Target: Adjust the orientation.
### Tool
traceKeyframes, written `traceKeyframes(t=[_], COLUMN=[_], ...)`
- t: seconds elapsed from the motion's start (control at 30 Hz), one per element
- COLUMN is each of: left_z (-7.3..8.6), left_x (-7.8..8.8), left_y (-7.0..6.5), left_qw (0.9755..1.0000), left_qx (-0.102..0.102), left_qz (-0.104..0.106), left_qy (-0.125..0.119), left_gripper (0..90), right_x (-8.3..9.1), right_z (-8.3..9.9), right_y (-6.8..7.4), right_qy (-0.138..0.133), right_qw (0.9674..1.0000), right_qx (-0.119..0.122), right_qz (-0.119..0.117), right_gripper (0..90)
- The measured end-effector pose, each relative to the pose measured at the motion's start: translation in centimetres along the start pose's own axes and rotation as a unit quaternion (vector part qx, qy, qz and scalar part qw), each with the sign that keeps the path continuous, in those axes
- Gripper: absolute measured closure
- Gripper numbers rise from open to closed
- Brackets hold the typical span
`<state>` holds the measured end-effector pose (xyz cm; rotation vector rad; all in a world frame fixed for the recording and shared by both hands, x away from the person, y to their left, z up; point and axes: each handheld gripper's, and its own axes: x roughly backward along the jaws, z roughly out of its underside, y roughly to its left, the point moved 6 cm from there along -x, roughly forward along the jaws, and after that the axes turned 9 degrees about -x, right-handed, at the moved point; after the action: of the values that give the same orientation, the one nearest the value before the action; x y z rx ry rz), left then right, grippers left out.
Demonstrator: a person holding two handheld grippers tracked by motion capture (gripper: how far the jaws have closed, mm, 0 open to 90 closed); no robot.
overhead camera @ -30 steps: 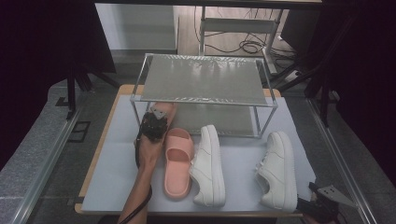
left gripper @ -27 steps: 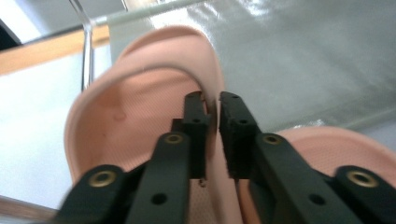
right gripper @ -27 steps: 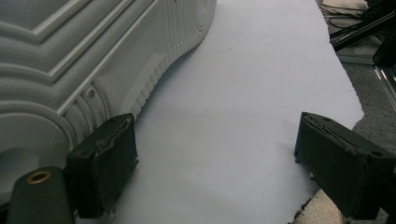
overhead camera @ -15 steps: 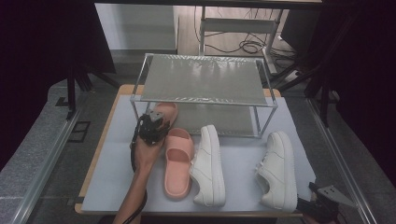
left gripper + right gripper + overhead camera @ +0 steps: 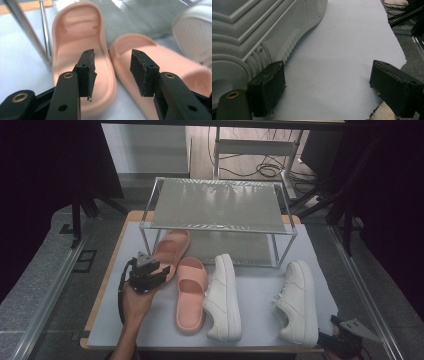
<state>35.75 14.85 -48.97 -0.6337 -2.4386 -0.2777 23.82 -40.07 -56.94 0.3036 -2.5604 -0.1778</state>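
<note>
— Pink slide point(image 5: 170, 251) sat with its toe under the rack point(image 5: 216, 206), at the table's point(image 5: 260, 285) left rear, didn't it?

— Yes. The left gripper point(image 5: 113, 72) had just been opening, nothing between its jaws; it looked let go there for shelving.

— And its mate point(image 5: 189, 295)?

— Just beside it on the sheet, heel toward the front edge, probably next.

— The right gripper point(image 5: 327, 87)?

— Spread wide and empty at the front right corner, next to the right sneaker point(image 5: 298, 301), likely waiting its turn. The other sneaker point(image 5: 223, 297) lay mid-table
</note>
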Motion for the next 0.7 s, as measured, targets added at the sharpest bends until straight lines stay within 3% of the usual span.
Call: traceKeyframes(t=[0.17,0.33,0.7], left_z=[2.3,4.1,6.6], left_x=[1.7,2.5,2.6], left_y=[0.3,0.4,0.7], left_qw=[0.9999,0.9999,0.9996], left_qx=[-0.006,0.001,0.01], left_qz=[-0.005,-0.001,-0.004], left_qy=[0.008,0.014,0.028], left_gripper=[56.8,64.7,84.4], right_x=[0.0,0.0,0.0], right_z=[0.0,0.0,0.0], right_y=[0.0,0.0,0.0], right_qy=[0.0,-0.001,-0.002], right_qw=[1.0,1.0,1.0], right_qx=[-0.001,-0.001,-0.001], right_qz=[0.0,0.0,0.001], right_gripper=[13.1,13.1,13.1])
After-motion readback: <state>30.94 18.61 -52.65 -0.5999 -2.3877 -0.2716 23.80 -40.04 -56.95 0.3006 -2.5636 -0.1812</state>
